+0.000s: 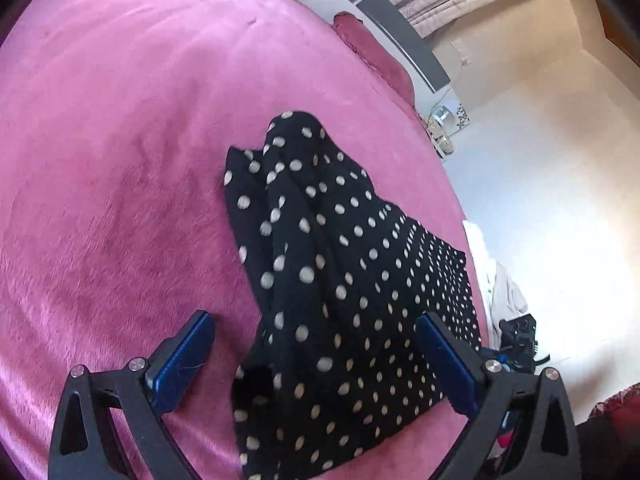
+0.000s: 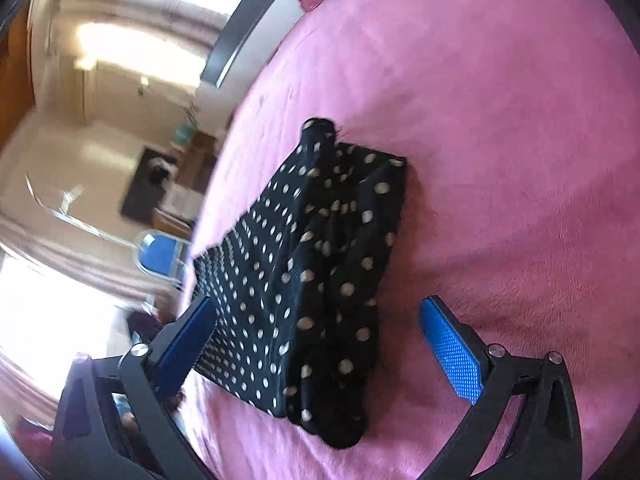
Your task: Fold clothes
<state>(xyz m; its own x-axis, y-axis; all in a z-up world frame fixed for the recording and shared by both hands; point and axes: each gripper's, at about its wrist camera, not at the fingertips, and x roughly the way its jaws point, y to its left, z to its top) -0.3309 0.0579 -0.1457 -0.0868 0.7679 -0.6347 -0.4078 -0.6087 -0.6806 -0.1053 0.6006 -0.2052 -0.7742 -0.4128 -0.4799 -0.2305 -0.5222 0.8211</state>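
Blue-padded fingers framed both our views, and we had each pair spread wide with nothing between the pads. Our left gripper [image 1: 314, 354] hung over the black polka-dot garment [image 1: 340, 280], which lay bunched and partly folded on the pink blanket [image 1: 120, 160], close to the bed's edge. Our right gripper [image 2: 318, 340] hovered above that same garment [image 2: 312, 272], its left finger [image 2: 188, 344] over the small-dotted side. We saw large dots on the rumpled upper layer and finer dots on the flatter panel beneath. A blue chair [image 2: 162, 256] stood blurred beyond the bed.
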